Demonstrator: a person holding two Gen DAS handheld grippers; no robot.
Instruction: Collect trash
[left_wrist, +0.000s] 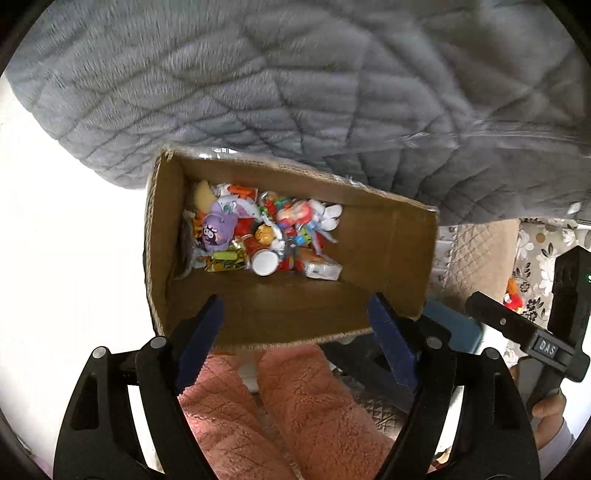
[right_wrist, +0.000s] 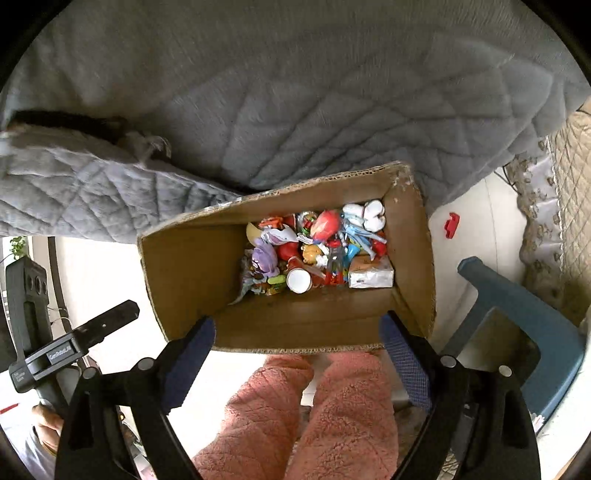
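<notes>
Both hand-held grippers, left (left_wrist: 295, 314) and right (right_wrist: 297, 332), hang wide open, empty. Cardboard box (left_wrist: 388, 243) w/ trash pile (left_wrist: 266, 232) directly ahead/below; likely positioned over it for drop-off.

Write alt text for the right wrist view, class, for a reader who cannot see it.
An open cardboard box on the floor holds a heap of colourful wrappers and small toys, seen from above between the open right gripper and its blue-padded fingers. A grey quilted blanket lies behind it; the left gripper hovers at the left.
</notes>
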